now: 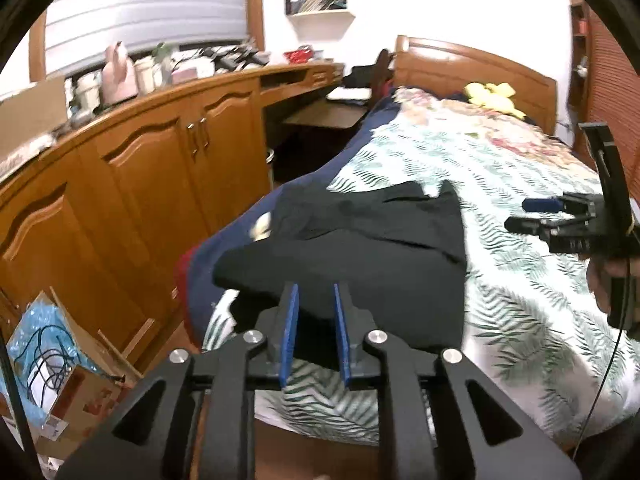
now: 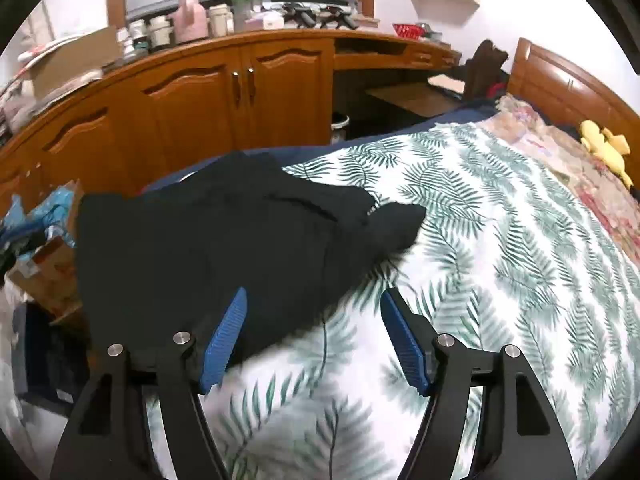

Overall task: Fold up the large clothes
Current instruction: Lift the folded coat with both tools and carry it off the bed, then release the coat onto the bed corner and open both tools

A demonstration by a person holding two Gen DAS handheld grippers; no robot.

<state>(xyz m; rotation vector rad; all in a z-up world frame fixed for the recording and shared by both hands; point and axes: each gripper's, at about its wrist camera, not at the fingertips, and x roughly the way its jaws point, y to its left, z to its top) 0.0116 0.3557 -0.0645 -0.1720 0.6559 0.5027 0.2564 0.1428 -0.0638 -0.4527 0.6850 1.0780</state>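
A large black garment (image 1: 360, 248) lies rumpled and partly folded on the fern-print bedspread (image 1: 520, 312), near the bed's left edge. It also shows in the right wrist view (image 2: 224, 240). My left gripper (image 1: 316, 292) hovers just before its near edge, blue pads a narrow gap apart, nothing between them. My right gripper (image 2: 312, 300) is wide open and empty above the garment's near right edge and the bedspread (image 2: 500, 280). The right gripper also shows in the left wrist view (image 1: 560, 220), held over the bed to the right.
Wooden cabinets (image 1: 160, 168) and a cluttered desk run along the left wall. Cardboard boxes (image 1: 52, 360) sit on the floor by the bed. A yellow plush toy (image 1: 492, 96) lies by the wooden headboard (image 1: 472, 68).
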